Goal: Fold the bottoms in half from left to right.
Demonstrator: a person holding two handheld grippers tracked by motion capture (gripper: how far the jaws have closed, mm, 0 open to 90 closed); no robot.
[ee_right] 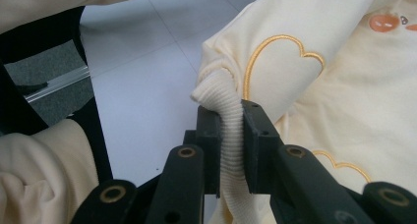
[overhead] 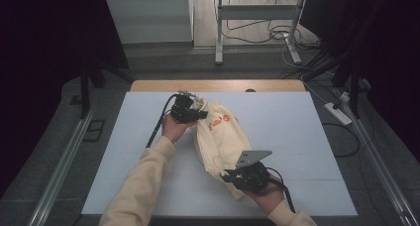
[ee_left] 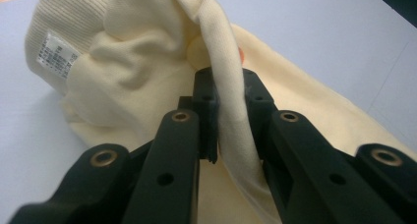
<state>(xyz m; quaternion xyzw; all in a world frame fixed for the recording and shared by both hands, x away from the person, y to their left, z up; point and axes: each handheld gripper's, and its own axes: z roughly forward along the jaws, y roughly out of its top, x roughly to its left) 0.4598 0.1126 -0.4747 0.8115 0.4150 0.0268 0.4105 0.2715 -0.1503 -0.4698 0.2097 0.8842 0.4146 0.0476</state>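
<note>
A cream sweatshirt [overhead: 220, 137] with orange embroidery lies bunched on the white table mat [overhead: 297, 132], running from the far middle toward the near right. My left gripper [overhead: 194, 109] holds its far end, shut on a fold of fabric [ee_left: 231, 111] beside the ribbed collar with a label [ee_left: 55, 54]. My right gripper [overhead: 236, 175] is at the near end, shut on a ribbed hem [ee_right: 230, 135]. Orange outline stitching [ee_right: 275, 52] shows on the sweatshirt [ee_right: 344, 86] just beyond those jaws.
The mat covers a wooden table whose far edge [overhead: 218, 85] shows. Bare mat lies left and right of the garment. Beyond the table stand a metal frame [overhead: 257, 23] and floor cables [overhead: 302, 52]; a power strip [overhead: 338, 113] lies at the right.
</note>
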